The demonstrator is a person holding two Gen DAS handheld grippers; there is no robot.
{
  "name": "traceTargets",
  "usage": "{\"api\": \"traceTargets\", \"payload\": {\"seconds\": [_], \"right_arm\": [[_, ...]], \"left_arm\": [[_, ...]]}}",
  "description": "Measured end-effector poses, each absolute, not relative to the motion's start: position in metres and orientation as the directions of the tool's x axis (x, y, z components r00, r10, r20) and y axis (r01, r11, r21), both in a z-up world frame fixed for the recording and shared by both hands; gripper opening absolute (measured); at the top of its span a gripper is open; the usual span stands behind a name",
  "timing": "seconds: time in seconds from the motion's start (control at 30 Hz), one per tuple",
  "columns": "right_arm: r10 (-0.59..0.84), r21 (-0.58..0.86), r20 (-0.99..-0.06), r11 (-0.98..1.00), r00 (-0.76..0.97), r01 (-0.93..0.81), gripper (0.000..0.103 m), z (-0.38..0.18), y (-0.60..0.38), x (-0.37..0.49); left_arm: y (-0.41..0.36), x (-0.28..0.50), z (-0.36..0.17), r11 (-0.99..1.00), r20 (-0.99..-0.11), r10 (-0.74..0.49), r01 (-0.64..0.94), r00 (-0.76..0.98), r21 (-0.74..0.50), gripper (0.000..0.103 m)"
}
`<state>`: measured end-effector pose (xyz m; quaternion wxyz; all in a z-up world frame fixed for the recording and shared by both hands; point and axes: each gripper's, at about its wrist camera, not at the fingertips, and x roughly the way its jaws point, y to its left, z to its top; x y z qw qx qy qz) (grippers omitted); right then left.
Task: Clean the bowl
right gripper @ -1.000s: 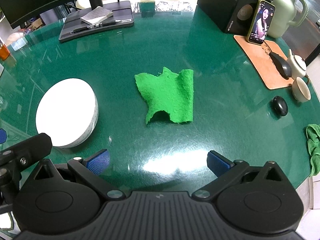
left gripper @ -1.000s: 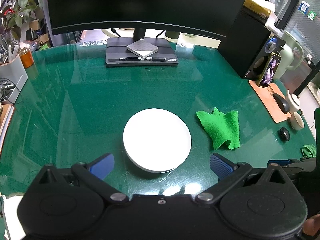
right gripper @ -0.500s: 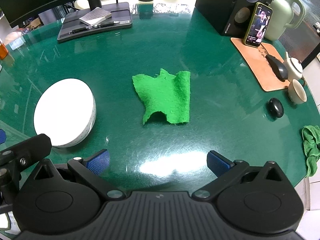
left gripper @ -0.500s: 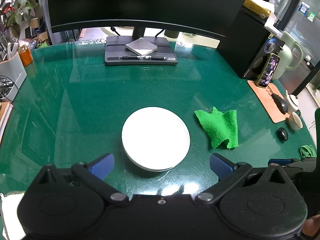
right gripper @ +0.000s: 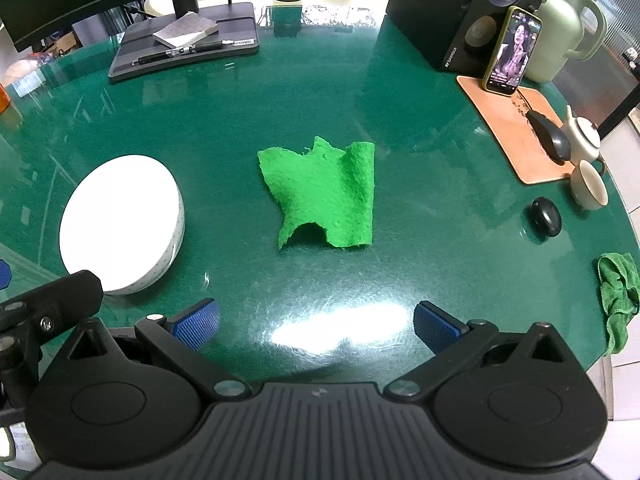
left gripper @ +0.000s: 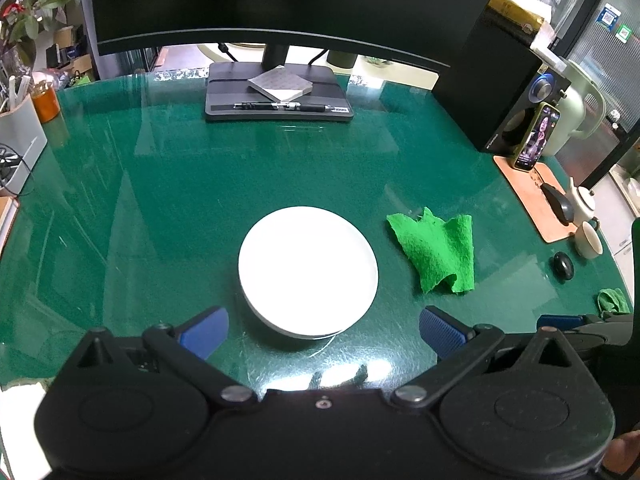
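Here, the round white ceramic bowl [left gripper: 308, 270] sits untouched on the glossy dark-green glass surface [left gripper: 200, 184], directly ahead of your left hand-held gripper [left gripper: 320, 326], whose blue-padded fingers [left gripper: 204, 330] stand wide apart and hold nothing. The bowl's near rim falls between those fingers in the left wrist view, though whether they are level with it or above it cannot be told. In the right wrist view the bowl [right gripper: 120, 222] lies off to the left, speckled along its outer wall.

Just beside the bowl, on its right and not touching it, the crumpled bright-green felt cloth [right gripper: 324, 194] lies loose on the surface, one edge curled up. Your right hand-held gripper [right gripper: 316, 326] points straight at it, fingers likewise spread and empty, with bare glass between pads and cloth.

By this evidence the cleaning has not begun: the cloth is not picked up, the bowl is not steadied, and no wiping shows. Left for you, in likely order, are taking the cloth, bracing the bowl and rubbing its inside.

Farther out stand a black monitor base [left gripper: 278, 94] with a pen and notepad, a black speaker [right gripper: 452, 12] with a propped phone [right gripper: 512, 50], a tan mat [right gripper: 516, 132], a small white teapot [right gripper: 582, 138] and cup [right gripper: 588, 186], and a second dark-green rag [right gripper: 618, 296] at the surface's right edge.
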<state>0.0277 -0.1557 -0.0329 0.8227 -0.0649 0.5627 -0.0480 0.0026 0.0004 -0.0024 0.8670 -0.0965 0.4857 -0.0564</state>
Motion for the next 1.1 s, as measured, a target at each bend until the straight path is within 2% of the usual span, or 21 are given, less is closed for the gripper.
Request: {"api": "traceTargets", "payload": {"seconds": [0.57,0.97,1.1], "right_arm": [[-0.156,-0.164,-0.926,0.986,0.344,0.006,0.103,-0.034,-0.156,0.028],[-0.095,-0.105,-0.941,0.994,0.325,-0.013,0.103,-0.036,-0.164,0.029],[-0.057,-0.077,-0.940,0.996,0.335,-0.047,0.103,-0.035,-0.170,0.033]], "left_arm": [[-0.002,0.003,-0.002,0.977,-0.835,-0.188,0.011,0.517,-0.213,0.103],[-0.014,-0.002,0.005,0.987,-0.837,-0.129,-0.010,0.531,-0.159,0.103],[-0.020,-0.005,0.009,0.983,-0.826,-0.134,-0.032,0.547,-0.180,0.102]]}}
